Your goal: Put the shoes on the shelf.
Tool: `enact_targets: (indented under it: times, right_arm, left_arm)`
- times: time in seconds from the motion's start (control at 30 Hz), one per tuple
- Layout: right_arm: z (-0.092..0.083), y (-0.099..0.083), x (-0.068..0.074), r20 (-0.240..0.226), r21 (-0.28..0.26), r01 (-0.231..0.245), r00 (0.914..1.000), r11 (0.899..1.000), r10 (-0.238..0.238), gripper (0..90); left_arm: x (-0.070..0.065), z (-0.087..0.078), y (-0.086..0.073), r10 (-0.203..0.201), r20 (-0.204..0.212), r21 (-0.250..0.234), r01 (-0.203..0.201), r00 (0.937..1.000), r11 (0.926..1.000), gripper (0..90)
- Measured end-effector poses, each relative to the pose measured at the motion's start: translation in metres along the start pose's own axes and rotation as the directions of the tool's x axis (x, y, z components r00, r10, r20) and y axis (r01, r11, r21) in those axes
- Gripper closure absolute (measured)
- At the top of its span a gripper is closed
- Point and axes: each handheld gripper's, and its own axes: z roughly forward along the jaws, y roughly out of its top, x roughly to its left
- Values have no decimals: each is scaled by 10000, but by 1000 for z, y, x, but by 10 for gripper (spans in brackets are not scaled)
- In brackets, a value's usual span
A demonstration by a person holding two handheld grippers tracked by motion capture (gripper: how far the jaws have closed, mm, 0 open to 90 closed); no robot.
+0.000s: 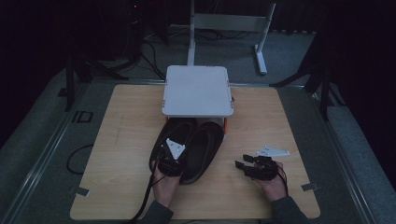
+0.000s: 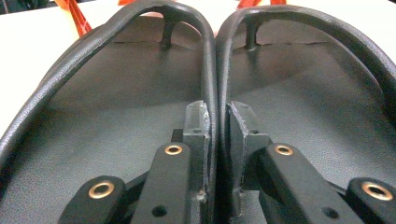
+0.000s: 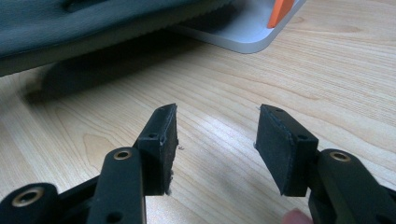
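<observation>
High view, bottom centre of the frame: two forearms in grey sleeves come in from the lower edge. The left hand, just left of centre, points its left gripper up the frame over the heel end of the pair of black sandals. The right hand, lower right of centre, lies low on the wooden table, and its right gripper points toward the left of the frame, well apart from the sandals.

In the left gripper view, the jaws are pressed together on the two inner rims of the sandals, one pad inside each shoe, so both sandals are pinched side by side; their toe posts show at the top of the frame.

In the right gripper view, the jaws stand apart with only bare table between them, gripping nothing; a sandal edge crosses the upper left.

Farther up the high view, the toes of the sandals reach under a white raised platform with orange legs at the centre of the frame
</observation>
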Motion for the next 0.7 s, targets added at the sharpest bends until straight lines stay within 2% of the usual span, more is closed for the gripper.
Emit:
enact_targets:
  times: [0.27,0.7]
  right_arm:
    - [-1,0,-1,-2,-27,-10,10000,10000,10,477]
    - [-1,-1,-2,10,-48,-29,10000,10000,29,478]
  left_arm:
    - [-4,10,8,-166,-285,-99,163,9995,9998,780]
    - [-9,26,21,-742,-708,-246,726,9947,9971,780]
